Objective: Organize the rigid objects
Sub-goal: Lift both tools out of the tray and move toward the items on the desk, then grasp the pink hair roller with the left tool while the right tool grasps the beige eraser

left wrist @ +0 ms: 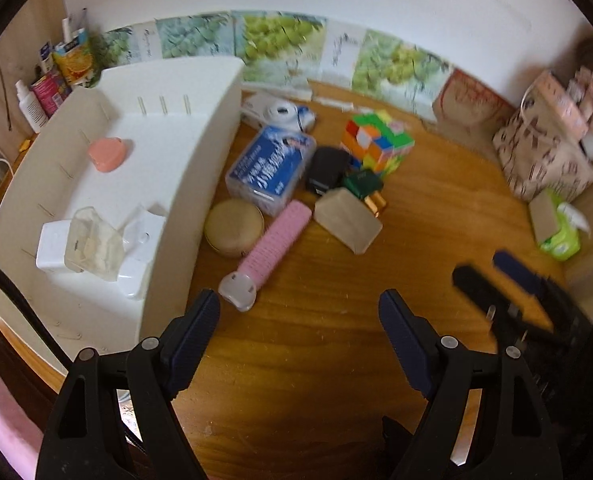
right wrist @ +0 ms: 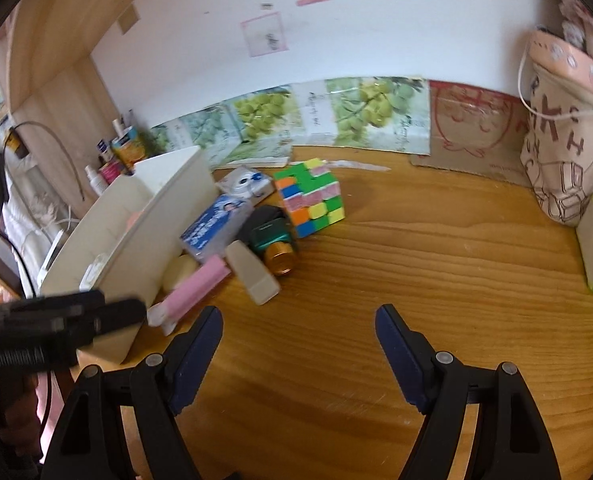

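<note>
A pile of small rigid things lies on the wooden table beside a white organizer tray [left wrist: 216,152]: a blue-labelled clear box [left wrist: 270,170], a round beige compact [left wrist: 234,229], a pink ribbed item with a white cap [left wrist: 274,242], a beige wedge block [left wrist: 346,220], a black item [left wrist: 327,169], a green bottle with a gold cap [left wrist: 366,188] and a colourful puzzle cube [left wrist: 378,142]. My left gripper [left wrist: 300,308] hangs open and holds nothing, just in front of the pink item's cap. My right gripper [right wrist: 299,316] is open over bare wood, short of the wedge block [right wrist: 254,274].
Inside the tray lie a pink piece [left wrist: 106,154], white boxes [left wrist: 54,250] and a clear case [left wrist: 92,246]. Bottles and cartons [left wrist: 62,70] stand behind it. A patterned bag [left wrist: 544,156] and a green tissue pack [left wrist: 558,226] sit at the right. Each gripper shows blurred in the other's view.
</note>
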`<state>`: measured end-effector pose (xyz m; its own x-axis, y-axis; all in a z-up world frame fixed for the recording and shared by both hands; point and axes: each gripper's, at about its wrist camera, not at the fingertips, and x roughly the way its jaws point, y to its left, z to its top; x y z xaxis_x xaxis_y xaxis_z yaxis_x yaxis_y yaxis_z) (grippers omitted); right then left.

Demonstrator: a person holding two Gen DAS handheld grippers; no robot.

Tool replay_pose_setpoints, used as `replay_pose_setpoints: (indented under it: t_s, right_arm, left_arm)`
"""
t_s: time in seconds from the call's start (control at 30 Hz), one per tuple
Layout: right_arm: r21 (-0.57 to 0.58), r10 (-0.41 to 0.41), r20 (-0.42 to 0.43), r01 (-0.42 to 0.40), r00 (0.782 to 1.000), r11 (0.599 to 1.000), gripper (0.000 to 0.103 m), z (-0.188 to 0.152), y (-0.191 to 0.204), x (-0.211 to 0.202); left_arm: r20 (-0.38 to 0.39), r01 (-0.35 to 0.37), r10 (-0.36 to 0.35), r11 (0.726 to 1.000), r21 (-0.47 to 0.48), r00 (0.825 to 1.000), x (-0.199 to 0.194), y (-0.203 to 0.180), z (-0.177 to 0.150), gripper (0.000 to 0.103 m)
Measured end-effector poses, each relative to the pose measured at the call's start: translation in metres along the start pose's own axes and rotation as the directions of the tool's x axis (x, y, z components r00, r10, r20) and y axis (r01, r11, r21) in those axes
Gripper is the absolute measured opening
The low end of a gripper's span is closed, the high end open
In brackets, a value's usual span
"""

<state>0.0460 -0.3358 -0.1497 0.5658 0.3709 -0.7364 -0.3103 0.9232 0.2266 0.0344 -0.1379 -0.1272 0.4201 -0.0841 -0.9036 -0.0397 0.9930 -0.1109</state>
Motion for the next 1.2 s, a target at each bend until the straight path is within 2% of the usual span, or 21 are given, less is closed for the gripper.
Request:
replay_pose_setpoints:
  t_s: [0.2,0.37,0.5,0.63,0.77,0.93,1.13,1.2]
  right_arm:
    - [0.014,0.033,0.009,-0.034,0.999,0.999,0.079,0.012,-0.015,0.015]
    - [-0.022,0.075,-0.015,-0.076,0.997,0.997,0.077,0.020,-0.014,0.031]
    - [-0.057,0.110,-0.049,-0.112,0.993,0.992,0.066,0.025,-0.011,0.043]
    - [-0.094,0.155,-0.091,-0.163,0.984,0.982,0.056,0.027,-0.006,0.055]
    - [-0.093,0.190,-0.114,-0.200,0.975,0.975,0.052,0.027,-0.003,0.063]
    - [-0.095,0.215,-0.124,-0.227,0.969,0.969,0.049,0.029,0.001,0.070]
    - [-0.092,0.225,-0.146,-0.240,0.963,0.967,0.046,0.030,0.003,0.079]
    - [-0.083,0.230,-0.149,-0.244,0.962,0.966,0.046,0.030,0.002,0.081]
  left_arm:
    - [-0.066,-0.095,0.102,0.990,0.105,0.993,0.022,-0.019,0.002,0.084]
    - [-0.125,-0.169,0.189,0.974,0.153,0.974,0.043,-0.026,0.004,0.084]
    - [-0.165,-0.201,0.228,0.966,0.161,0.960,0.058,-0.027,0.008,0.083]
    - [-0.185,-0.210,0.237,0.965,0.158,0.954,0.066,-0.029,0.012,0.083]
    - [-0.195,-0.204,0.230,0.968,0.145,0.954,0.071,-0.028,0.016,0.076]
    - [-0.178,-0.234,0.259,0.961,0.149,0.949,0.075,-0.027,0.022,0.071]
    - [-0.158,-0.272,0.296,0.949,0.158,0.942,0.079,-0.023,0.035,0.059]
    - [-0.161,-0.273,0.296,0.950,0.152,0.942,0.081,-0.018,0.041,0.051]
